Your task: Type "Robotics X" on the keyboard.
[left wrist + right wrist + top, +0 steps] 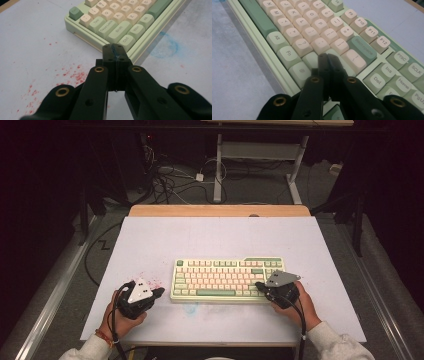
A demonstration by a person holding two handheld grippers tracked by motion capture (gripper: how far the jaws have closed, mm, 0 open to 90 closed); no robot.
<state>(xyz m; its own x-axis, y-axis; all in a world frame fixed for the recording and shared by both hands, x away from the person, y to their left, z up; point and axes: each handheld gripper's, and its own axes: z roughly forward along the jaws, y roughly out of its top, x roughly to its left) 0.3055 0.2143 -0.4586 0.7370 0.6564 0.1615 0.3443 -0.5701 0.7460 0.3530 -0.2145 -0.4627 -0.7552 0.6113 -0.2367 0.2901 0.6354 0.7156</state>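
Pale green keyboard (227, 280) with a boxy plastic case, lying flat near the front middle of a matte white table mat (150, 240). Rounded, smooth keycaps in cream and sage green, a darker green Backspace key (363, 50) and long green space bar (216, 293).

Left of the keyboard, left gripper (159, 292) held in the left hand (120, 317), a grey three-cornered plate on top, glossy black jaws pressed flat together with nothing between them. In the left gripper view (115, 51), joined tips just at the keyboard's near-left corner, beside the Ctrl key (126, 40); whether touching the case, not clear. Brass-coloured rivets on the black linkage arms.

Speckled red stains (72, 75) on the mat left of the keyboard, a faint blue smudge (170, 46) in front of it.

At the keyboard's right end, right gripper (260, 286) in the right hand (295, 307), jaws likewise clamped shut and empty. In the right gripper view (328, 58), tips low over the keys at the right end of the main block, below Backspace; contact uncertain.

Bare wooden table edge (220, 210) beyond the mat, behind the keyboard.
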